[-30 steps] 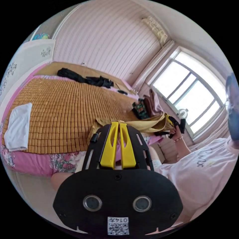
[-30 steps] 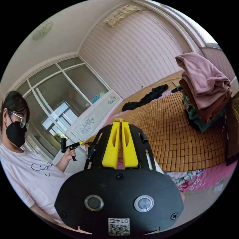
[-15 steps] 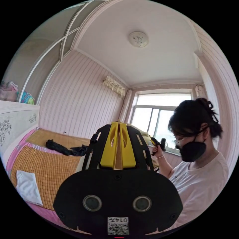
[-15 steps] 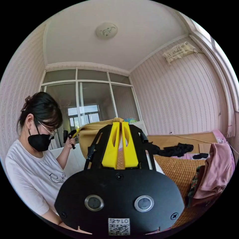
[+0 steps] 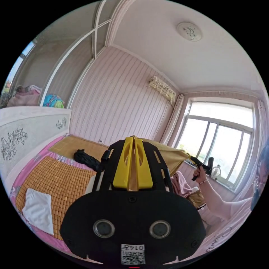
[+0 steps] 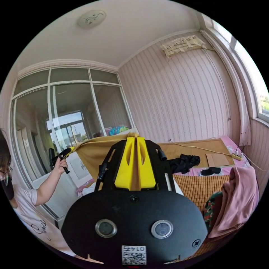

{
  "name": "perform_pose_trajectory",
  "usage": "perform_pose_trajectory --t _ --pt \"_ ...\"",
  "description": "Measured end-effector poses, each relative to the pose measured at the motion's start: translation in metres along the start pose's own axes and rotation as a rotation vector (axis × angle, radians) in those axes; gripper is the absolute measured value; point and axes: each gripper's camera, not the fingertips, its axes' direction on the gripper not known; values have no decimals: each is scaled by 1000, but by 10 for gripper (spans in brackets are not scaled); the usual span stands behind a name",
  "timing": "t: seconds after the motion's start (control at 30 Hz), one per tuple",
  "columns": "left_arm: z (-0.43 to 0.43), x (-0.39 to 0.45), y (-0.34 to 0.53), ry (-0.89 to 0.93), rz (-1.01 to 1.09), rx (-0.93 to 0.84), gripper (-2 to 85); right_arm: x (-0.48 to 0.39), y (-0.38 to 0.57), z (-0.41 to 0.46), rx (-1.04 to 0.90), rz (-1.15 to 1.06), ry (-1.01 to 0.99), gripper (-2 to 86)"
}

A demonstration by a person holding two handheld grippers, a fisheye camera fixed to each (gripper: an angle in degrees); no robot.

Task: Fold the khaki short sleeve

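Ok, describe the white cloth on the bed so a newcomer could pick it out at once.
Start at the bed, covered by a tan bamboo mat. Near the mat's corner closest to the camera in the left gripper view lies the white cloth, folded flat. It is the only white item there; the dark garment lies bunched at the far end.

Plain khaki short-sleeved cloth garment (image 5: pixel 168 159) held up in the air above the bed, its top edge stretched taut in a near-straight line between the two grippers, each end pinched in yellow jaws, fabric (image 6: pixel 92 157) hanging down below that edge in soft folds.
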Motion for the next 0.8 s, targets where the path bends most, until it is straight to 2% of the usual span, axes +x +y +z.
perform_pose_trajectory --t 0.07,0.17,0.3,0.5,0.63,0.8 --pt "7 -7 13 -18 20 -53 -10 1 12 5 -31 -26 -14 6" --pt "36 -36 66 -51 -29 -238 -10 20 61 28 -188 14 9 6" --pt "91 -85 168 -99 -149 -560 -10 68 166 73 -486 209 83 7" --pt "144 -127 287 -160 -262 -877 -10 116 294 109 -806 466 165 6" --pt "159 -137 326 -162 -285 -1012 -10 121 333 113 -947 526 145 3" --pt "174 -134 349 -187 -183 -1147 -10 116 340 109 -1041 470 144 2"
